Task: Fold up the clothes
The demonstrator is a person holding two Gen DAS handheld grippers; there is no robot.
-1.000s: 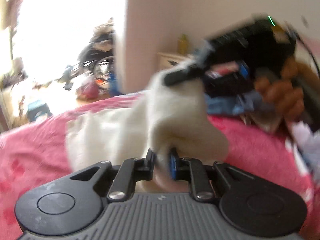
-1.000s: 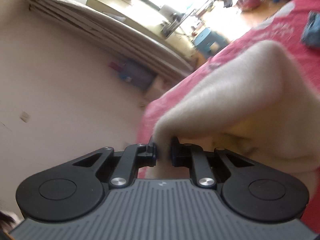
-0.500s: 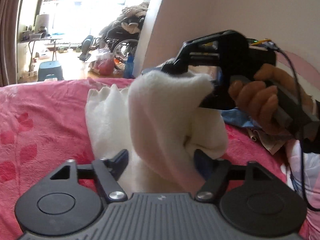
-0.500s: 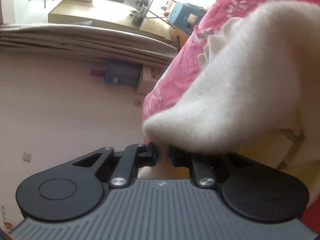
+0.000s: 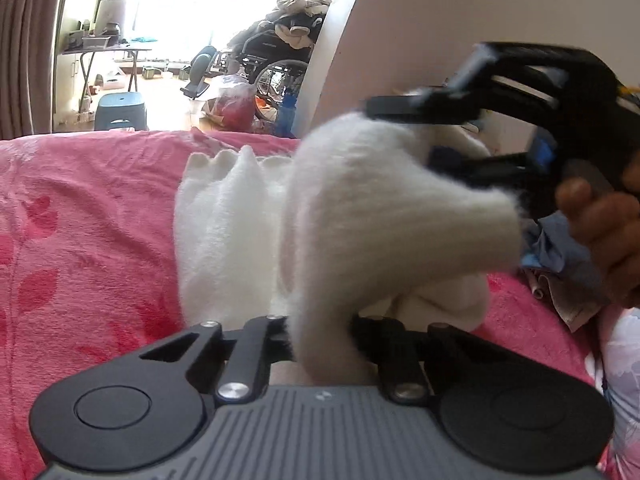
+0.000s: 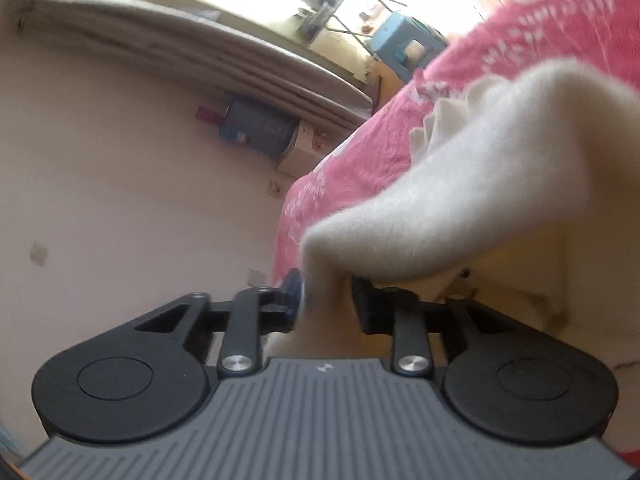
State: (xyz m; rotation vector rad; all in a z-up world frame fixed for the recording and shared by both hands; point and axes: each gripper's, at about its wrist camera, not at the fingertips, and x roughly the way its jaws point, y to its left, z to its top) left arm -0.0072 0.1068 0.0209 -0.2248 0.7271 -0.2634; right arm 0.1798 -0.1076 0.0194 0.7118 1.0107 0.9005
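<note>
Your left gripper, at lower centre of the left wrist view, has its fingers part-spread with a fold of the white fleece garment gripped between them. Your right gripper, lower centre of its own view, likewise pinches an edge of the garment, with the cloth filling the gap between its fingers. The garment hangs bunched between both tools at frame centre, its scalloped hem resting on the pink bedspread. No container shows its contents clearly. At upper left, a doorway opens on a blue stool, a folding table and a wheelchair heaped with clothes.
</note>
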